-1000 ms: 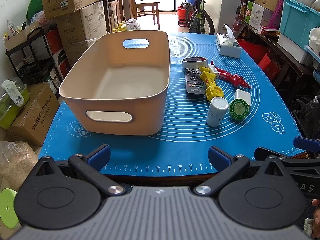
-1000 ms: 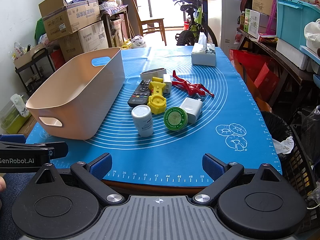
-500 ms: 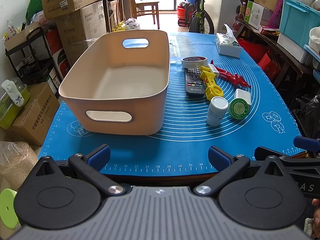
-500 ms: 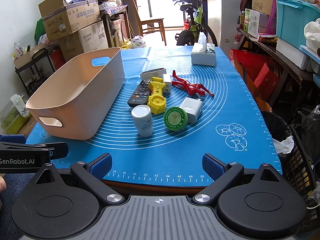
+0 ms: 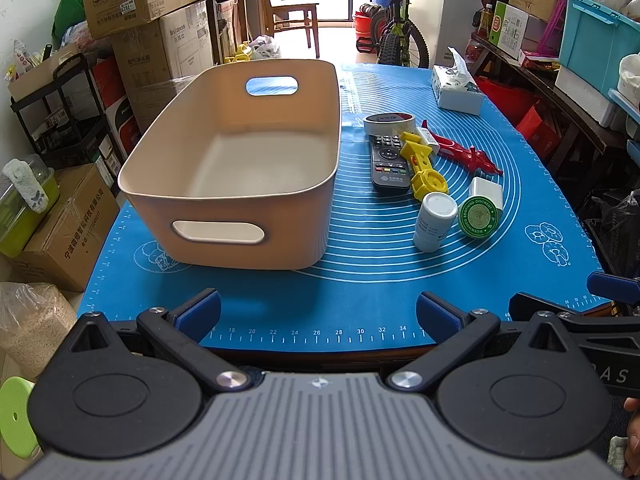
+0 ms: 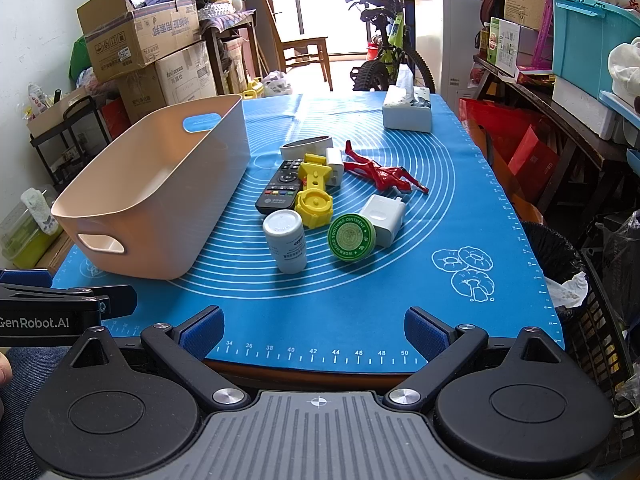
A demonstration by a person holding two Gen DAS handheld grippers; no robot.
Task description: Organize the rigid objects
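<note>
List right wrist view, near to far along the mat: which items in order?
white bottle → green ointment tin → white charger → yellow tool → red figure → tape roll → tissue box. Remote left out: it overlaps the yellow tool's span.

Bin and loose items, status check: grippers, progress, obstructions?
Left hand-held gripper open, right hand-held gripper open, both at near table edge. Bin holds nothing; bottle, tin, remote on mat. Nothing blocking.
</note>
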